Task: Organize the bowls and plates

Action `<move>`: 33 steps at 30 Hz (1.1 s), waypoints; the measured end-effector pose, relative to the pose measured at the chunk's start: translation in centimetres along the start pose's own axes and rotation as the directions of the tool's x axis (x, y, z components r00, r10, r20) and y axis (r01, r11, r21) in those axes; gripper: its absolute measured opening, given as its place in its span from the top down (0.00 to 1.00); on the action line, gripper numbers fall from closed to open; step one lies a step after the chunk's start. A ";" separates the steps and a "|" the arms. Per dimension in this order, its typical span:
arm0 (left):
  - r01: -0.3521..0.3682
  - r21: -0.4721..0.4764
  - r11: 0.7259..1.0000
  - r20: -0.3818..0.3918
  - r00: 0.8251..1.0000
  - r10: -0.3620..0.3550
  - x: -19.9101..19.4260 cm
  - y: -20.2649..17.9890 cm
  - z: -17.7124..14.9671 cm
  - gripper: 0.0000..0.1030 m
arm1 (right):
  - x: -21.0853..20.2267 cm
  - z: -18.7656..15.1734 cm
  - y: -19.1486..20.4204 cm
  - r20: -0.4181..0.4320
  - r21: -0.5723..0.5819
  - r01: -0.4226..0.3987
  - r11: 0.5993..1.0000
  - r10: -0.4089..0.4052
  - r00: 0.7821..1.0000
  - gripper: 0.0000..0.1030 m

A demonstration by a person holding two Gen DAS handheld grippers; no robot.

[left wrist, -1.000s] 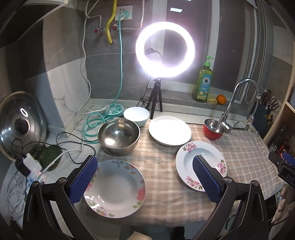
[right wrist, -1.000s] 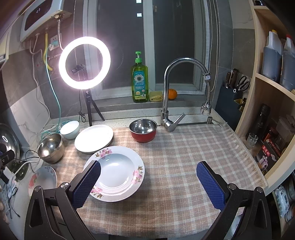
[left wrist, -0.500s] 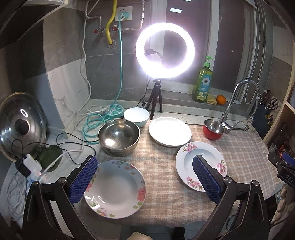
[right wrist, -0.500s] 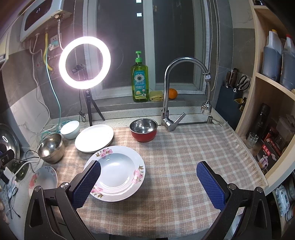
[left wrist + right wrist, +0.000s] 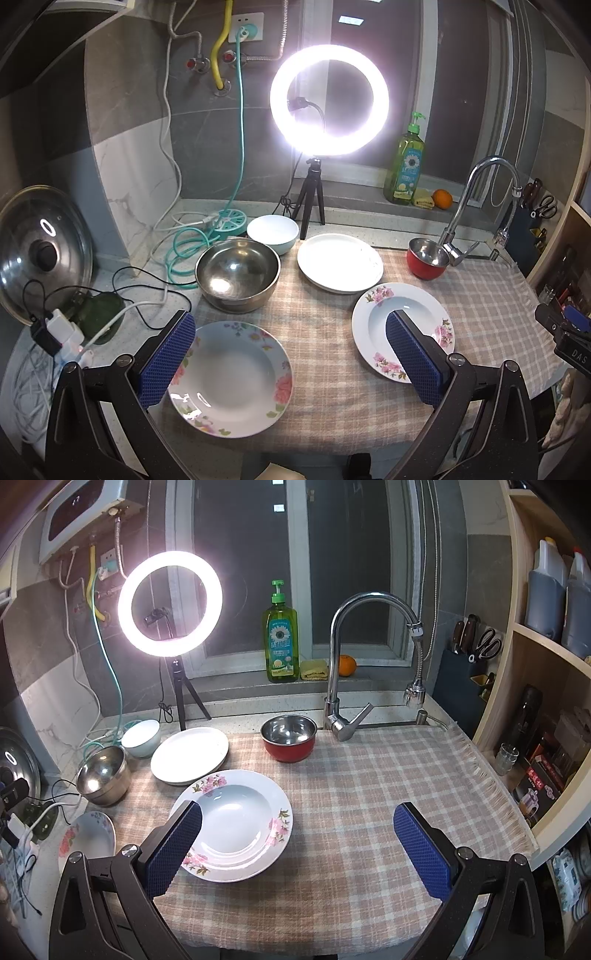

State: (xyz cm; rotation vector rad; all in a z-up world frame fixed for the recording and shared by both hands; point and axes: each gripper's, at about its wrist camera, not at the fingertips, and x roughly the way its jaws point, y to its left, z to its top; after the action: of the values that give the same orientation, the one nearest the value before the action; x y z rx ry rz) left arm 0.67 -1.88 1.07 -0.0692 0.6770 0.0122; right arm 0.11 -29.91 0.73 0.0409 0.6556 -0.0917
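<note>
On the checked cloth [image 5: 325,332] lie two floral deep plates: one at the near left [image 5: 236,376] [image 5: 86,840], one to the right [image 5: 406,325] [image 5: 236,823]. Behind them sit a plain white plate [image 5: 340,262] [image 5: 190,755], a large steel bowl [image 5: 238,273] [image 5: 103,775], a white bowl [image 5: 272,232] [image 5: 142,736] and a red bowl with steel inside [image 5: 426,256] [image 5: 290,738]. My left gripper [image 5: 291,356] hovers open above the near-left floral plate. My right gripper [image 5: 297,845] is open too, its left finger over the right floral plate's rim. Neither holds anything.
A lit ring light on a tripod [image 5: 328,99] [image 5: 170,603] stands behind the bowls. A faucet [image 5: 345,664] [image 5: 476,206] rises at the back right. Cables and a power strip [image 5: 55,332] clutter the left counter, beside a pot lid [image 5: 40,251]. Shelves [image 5: 546,672] line the right.
</note>
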 end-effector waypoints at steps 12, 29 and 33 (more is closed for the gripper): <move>0.001 0.000 1.000 0.001 1.000 -0.001 0.0 -0.2 0.1 0.01 | 0.1 0.0 0.0 0.000 0.000 0.000 1.000 0.000 1.000 0.00; 0.000 0.001 1.000 -0.001 1.000 0.000 0.1 -0.4 0.1 0.01 | 0.2 -0.2 0.0 0.000 0.000 0.000 1.000 0.000 1.000 0.00; 0.010 -0.001 1.000 -0.012 1.000 -0.010 0.5 -0.8 0.2 0.01 | 0.3 -0.4 0.0 -0.003 0.001 -0.004 1.000 0.004 1.000 0.00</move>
State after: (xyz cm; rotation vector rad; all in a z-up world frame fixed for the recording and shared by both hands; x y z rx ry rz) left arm 1.19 -2.69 0.92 -0.0737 0.6885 0.0030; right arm 0.10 -29.87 0.23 0.0435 0.6588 -0.0879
